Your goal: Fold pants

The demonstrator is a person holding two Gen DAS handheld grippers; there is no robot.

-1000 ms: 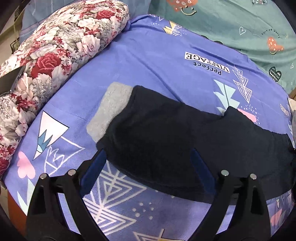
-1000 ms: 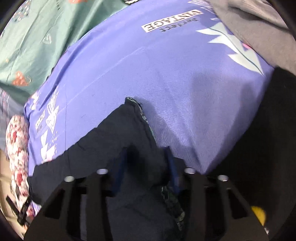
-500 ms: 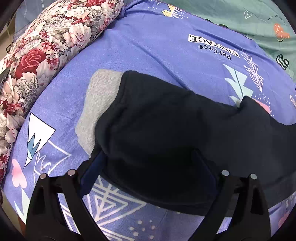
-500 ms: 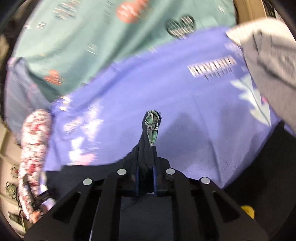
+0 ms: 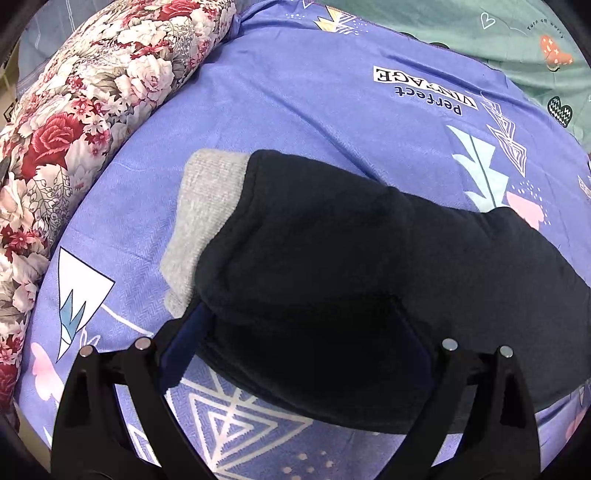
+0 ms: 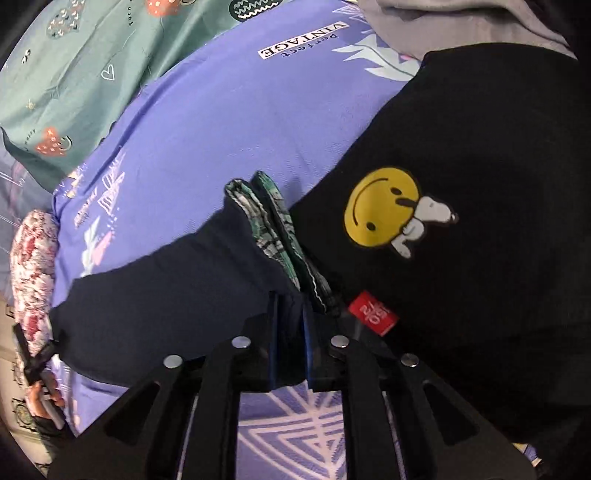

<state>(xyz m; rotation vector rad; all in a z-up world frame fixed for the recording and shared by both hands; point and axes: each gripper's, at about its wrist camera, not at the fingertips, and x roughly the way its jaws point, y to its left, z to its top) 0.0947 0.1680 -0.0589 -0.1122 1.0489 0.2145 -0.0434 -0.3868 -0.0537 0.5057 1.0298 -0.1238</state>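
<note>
Dark navy pants (image 5: pixel 351 258) with a grey cuff (image 5: pixel 207 218) lie across a purple patterned bedsheet (image 5: pixel 303 118). My left gripper (image 5: pixel 295 332) is open, its fingers straddling the near edge of the cuff end, one finger (image 5: pixel 184 339) under the cloth. My right gripper (image 6: pixel 290 332) is shut on the waist end of the pants (image 6: pixel 184 288), where the green plaid lining (image 6: pixel 273 221) shows, and holds it lifted off the sheet.
A floral pillow (image 5: pixel 74 122) lies along the left. A black garment with a yellow smiley print (image 6: pixel 461 221) and red tag (image 6: pixel 373 312) lies right of the waist. A grey garment (image 6: pixel 461 26) and green sheet (image 6: pixel 92 74) lie beyond.
My right gripper closed on the waist end, lifted it and swung it toward the black garment. My left gripper slid forward onto the cuff end, staying open.
</note>
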